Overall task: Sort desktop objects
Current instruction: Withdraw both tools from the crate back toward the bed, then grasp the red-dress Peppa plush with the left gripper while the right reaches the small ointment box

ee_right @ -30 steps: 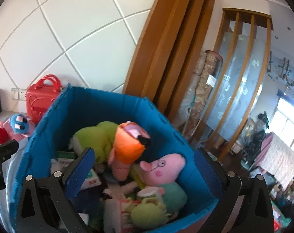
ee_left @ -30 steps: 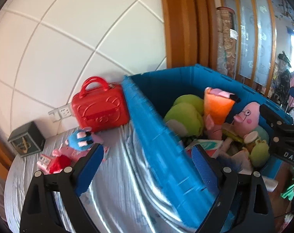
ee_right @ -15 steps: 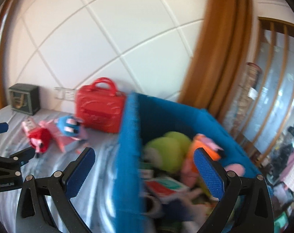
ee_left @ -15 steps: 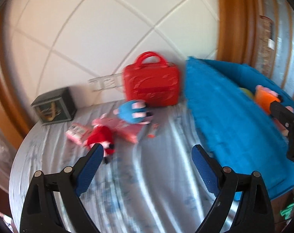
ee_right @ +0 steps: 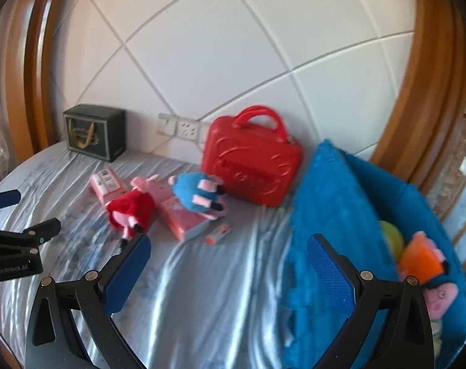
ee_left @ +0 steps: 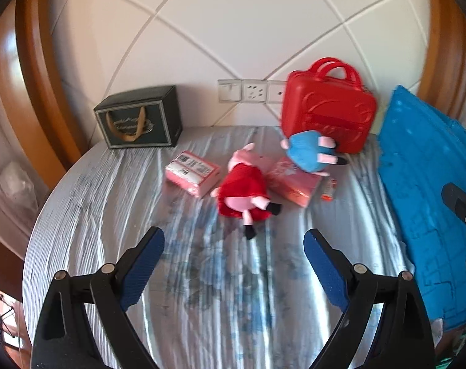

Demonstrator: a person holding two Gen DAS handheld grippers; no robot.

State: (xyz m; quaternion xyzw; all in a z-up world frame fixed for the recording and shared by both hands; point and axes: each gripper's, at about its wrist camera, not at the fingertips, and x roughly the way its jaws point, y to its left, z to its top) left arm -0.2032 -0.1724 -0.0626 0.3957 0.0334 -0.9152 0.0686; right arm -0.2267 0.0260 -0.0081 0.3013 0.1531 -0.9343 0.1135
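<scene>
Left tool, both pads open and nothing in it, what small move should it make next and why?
Probably ease the left tool forward and down toward the red-dressed pig plush. It stands open and empty above the bare grey cloth, and that plush lies loose straight ahead, nearest its pads, while other toys already sit in the blue bin. The right tool is open too, beside the bin.

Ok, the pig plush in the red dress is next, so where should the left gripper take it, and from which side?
Grip the red-dress pig plush across its dress-covered body, coming from above with the open left gripper. It lies flat on the grey cloth, and the torso is its bulkiest part; the legs look thin and floppy. Its head lies near a pink box, so stay mid-body.
</scene>
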